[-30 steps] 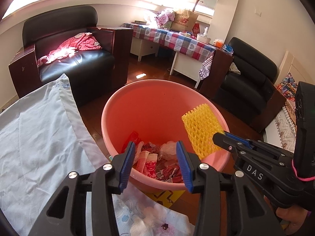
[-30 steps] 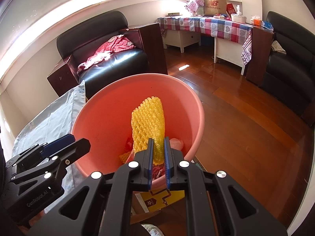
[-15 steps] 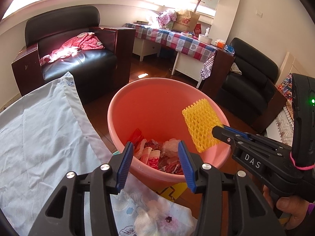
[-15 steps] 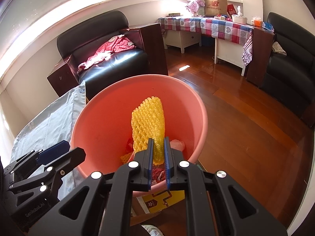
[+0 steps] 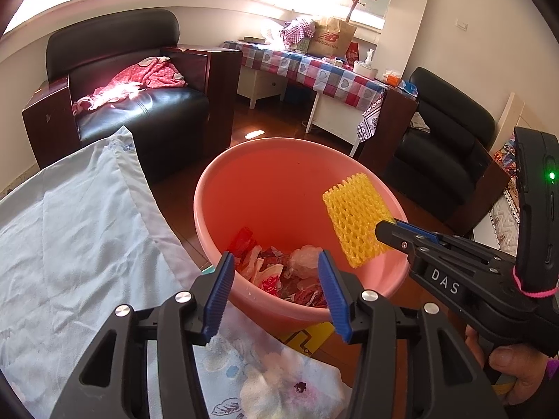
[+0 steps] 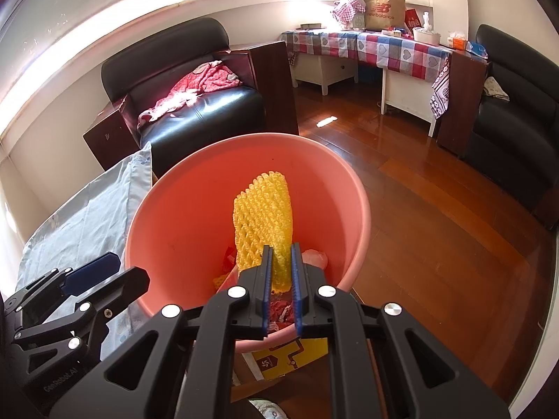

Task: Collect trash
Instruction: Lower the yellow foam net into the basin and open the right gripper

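- Since a second ago the left claw [image 5: 277,293] has backed off a touch from the pink basin [image 5: 223,181]; more of the pale blue bed sheet [image 5: 70,230] shows under it now, and the basin sits higher in its view.
- Left claw jaws have just been opening; they stand wide apart, nothing between the blue pads, only the basin's trash visible past the gap.
- Right claw [image 6: 279,272] unchanged: jaws pinched together on the lower end of the yellow foam net [image 6: 263,216].
- The net stands up from the claw, tilted, over the basin's inside; in the left view it sits above the right part of the rim.
- Basin already holds red wrappers [image 5: 269,279] and a crumpled clear plastic bag [image 5: 305,258] at the bottom.
- Basin is beside the sheet edge, over a yellow printed card [image 6: 279,359] on the wood floor [image 6: 436,244].
- A hand [image 5: 517,373] grips the right tool's handle, low right in the left view.
- Behind: black armchair [image 5: 139,104] with red cloth, checked-cloth bench [image 6: 384,49] with a paper bag.
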Available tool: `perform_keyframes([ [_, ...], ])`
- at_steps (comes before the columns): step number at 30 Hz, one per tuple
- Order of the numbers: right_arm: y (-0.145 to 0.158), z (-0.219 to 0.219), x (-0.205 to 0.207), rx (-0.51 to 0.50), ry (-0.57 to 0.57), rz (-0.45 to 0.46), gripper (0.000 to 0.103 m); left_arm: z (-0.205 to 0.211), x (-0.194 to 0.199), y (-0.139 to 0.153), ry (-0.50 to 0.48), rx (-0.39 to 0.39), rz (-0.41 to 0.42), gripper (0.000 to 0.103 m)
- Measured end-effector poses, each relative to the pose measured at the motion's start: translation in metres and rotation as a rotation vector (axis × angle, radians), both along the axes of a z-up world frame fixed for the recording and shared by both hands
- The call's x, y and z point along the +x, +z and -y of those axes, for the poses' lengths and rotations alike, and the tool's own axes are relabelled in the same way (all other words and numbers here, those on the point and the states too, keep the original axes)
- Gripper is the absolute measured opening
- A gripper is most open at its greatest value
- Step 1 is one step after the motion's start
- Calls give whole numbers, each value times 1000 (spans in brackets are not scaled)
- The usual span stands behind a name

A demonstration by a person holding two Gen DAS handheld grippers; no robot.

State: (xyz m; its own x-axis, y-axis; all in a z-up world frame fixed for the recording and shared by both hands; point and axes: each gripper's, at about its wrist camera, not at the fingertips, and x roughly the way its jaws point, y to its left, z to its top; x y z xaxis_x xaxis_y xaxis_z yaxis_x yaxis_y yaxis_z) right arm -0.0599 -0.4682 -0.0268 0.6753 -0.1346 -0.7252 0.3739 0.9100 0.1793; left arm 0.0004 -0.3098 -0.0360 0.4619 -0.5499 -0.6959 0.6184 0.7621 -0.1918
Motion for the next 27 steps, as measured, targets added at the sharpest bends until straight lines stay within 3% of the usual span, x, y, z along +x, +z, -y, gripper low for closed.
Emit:
perform_keyframes([
  [15,-5,3,6,9,5,-20,11,-2,4,1,12,-2,-7,51],
  [18,-6,3,7,11,8,-17,16,-3,5,0,16,-3,-10,52],
  [20,-7,2,7,17,11,-8,26,-4,5,-1,18,-4,-10,52],
  [27,-6,0,6,5,20,-4,27,-7,6,-2,30,-6,-13,52],
])
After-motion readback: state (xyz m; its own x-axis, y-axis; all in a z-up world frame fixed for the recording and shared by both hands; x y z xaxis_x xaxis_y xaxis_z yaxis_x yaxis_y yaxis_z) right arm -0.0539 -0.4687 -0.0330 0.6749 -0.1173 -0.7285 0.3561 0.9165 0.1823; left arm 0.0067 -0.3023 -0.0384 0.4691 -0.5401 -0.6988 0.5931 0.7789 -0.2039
